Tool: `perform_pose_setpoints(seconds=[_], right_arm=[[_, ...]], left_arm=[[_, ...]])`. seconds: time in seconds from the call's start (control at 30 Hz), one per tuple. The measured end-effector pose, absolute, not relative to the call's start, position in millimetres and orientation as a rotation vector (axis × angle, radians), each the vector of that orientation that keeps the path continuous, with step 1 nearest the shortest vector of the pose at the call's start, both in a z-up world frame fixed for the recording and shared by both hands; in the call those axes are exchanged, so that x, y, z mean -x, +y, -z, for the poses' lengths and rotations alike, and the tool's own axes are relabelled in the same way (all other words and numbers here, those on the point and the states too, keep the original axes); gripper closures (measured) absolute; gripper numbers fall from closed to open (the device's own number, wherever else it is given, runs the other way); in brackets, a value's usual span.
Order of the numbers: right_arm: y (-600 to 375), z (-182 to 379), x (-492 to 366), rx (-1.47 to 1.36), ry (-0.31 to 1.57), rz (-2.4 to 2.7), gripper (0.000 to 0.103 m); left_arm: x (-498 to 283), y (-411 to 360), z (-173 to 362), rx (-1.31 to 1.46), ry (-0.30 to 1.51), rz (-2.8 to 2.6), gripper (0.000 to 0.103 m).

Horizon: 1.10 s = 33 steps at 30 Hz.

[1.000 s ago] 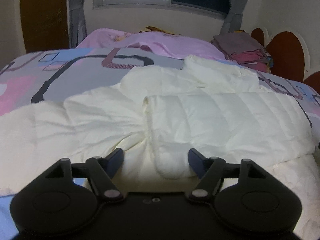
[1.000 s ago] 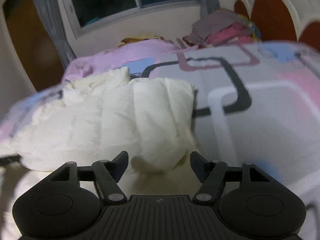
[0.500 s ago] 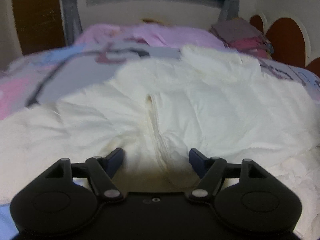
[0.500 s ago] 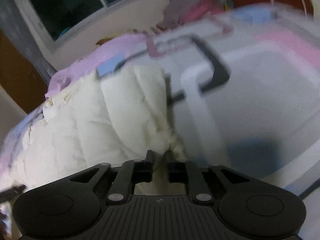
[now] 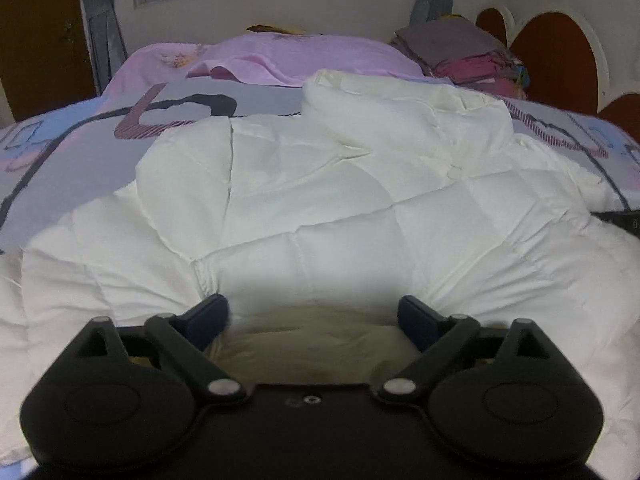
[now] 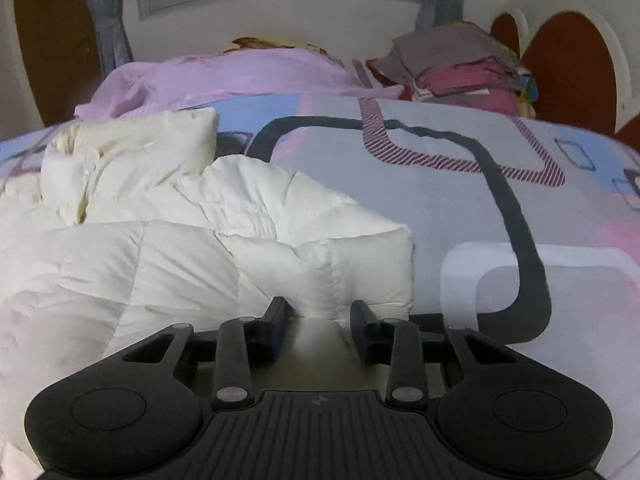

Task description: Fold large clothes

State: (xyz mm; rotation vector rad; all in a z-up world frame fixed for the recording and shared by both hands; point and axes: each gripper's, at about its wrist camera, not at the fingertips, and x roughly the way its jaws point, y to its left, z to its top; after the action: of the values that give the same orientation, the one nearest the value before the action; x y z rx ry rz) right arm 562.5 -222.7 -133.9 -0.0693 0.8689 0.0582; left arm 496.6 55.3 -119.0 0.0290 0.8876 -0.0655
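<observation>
While the white quilted jacket (image 5: 320, 200) lay spread across the patterned bedspread (image 6: 480, 208), it was attended from its near edge by both hand-held grippers. The left gripper (image 5: 314, 316) was seen with its jaws spread wide, having just been opening; padded fabric bulged between its blue pads (image 5: 208, 314), but it was not pinched by them. The right gripper (image 6: 320, 316) had just been closing, and a gathered corner of the jacket was clamped between its fingers (image 6: 276, 320), the puffed panel standing up just beyond them.

A folded collar or hood part (image 5: 400, 104) was seen at the far end of the garment, near the pink sheet (image 5: 280, 56) and not far from a stack of folded clothes (image 6: 460, 64) by the headboard.

The jacket was judged to be light, soft and springy: it would be squashed easily yet would puff back, so a fold might not be held flat without being pressed down. Its smooth shell looked somewhat slippery, though this could not be settled from the dim, slightly blurred frames. A hold was judged best taken at a stitched seam or a hemmed corner, where little filling lies and a thin bunch can be trapped firmly, not on the middle of a puffed panel, from which the pads would probably slide.
</observation>
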Motion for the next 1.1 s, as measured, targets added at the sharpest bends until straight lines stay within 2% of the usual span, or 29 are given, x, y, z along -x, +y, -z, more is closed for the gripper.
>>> perform_pose_setpoints(seconds=[0.03,0.07,0.1,0.13,0.17,0.27,0.33,0.43,0.5,0.53,0.57,0.63,0.7,0.77,1.0,1.1], right_arm=[[-221.2,127.6,-558.9,0.078,0.862,-0.049,0.068],[-222.7,119.9,-549.1,0.079,0.836,-0.038,0.068],[-223.5,110.5,-536.6,0.076,0.804,-0.046,0.067],[-224.0,102.0,-526.1,0.068,0.778,-0.059,0.058],[-223.3,93.7,-512.5,0.060,0.755,-0.078,0.054],[-218.9,87.1,-485.1,0.052,0.752,-0.123,0.053],[-211.5,102.1,-482.4,0.080,0.811,-0.123,0.053],[-205.8,130.1,-493.5,0.091,0.897,-0.092,0.053],[-205.1,123.9,-491.9,0.074,0.892,-0.065,0.053],[-205.2,115.3,-487.8,0.060,0.864,-0.063,0.053],[-206.5,104.4,-479.6,0.035,0.826,-0.074,0.053],[-211.3,91.9,-466.9,0.001,0.784,-0.065,0.053],[-222.2,84.4,-454.1,-0.055,0.764,-0.040,0.053],[-235.8,81.9,-444.4,-0.125,0.761,-0.009,0.053],[-250.0,85.2,-429.2,-0.216,0.798,0.049,0.053],[-245.1,85.0,-426.8,-0.229,0.805,0.056,0.053]], left_arm=[[-495.1,53.7,114.5,-0.042,0.891,0.053,0.013],[-491.2,53.1,108.1,-0.052,0.884,0.048,0.020],[-484.2,50.5,99.1,-0.062,0.869,0.052,0.022],[-476.7,48.7,89.8,-0.068,0.848,0.057,0.019],[-470.1,48.6,82.2,-0.065,0.826,0.064,0.016],[-458.4,43.5,73.2,-0.062,0.795,0.077,0.015],[-459.4,37.2,79.1,-0.081,0.803,0.082,0.012],[-473.1,36.9,107.0,-0.068,0.902,0.111,0.009],[-473.1,41.4,110.9,-0.053,0.909,0.106,0.009],[-469.1,45.8,104.2,-0.050,0.898,0.088,0.014],[-460.8,53.2,95.8,-0.038,0.862,0.068,0.011],[-440.5,80.8,81.9,0.021,0.809,0.012,0.008],[-414.6,122.0,73.3,0.093,0.782,-0.086,0.010],[-383.2,172.2,70.9,0.176,0.771,-0.214,0.019],[-285.1,304.7,78.1,0.425,0.703,-0.557,0.027],[-266.3,342.4,86.0,0.571,0.654,-0.612,0.037]])
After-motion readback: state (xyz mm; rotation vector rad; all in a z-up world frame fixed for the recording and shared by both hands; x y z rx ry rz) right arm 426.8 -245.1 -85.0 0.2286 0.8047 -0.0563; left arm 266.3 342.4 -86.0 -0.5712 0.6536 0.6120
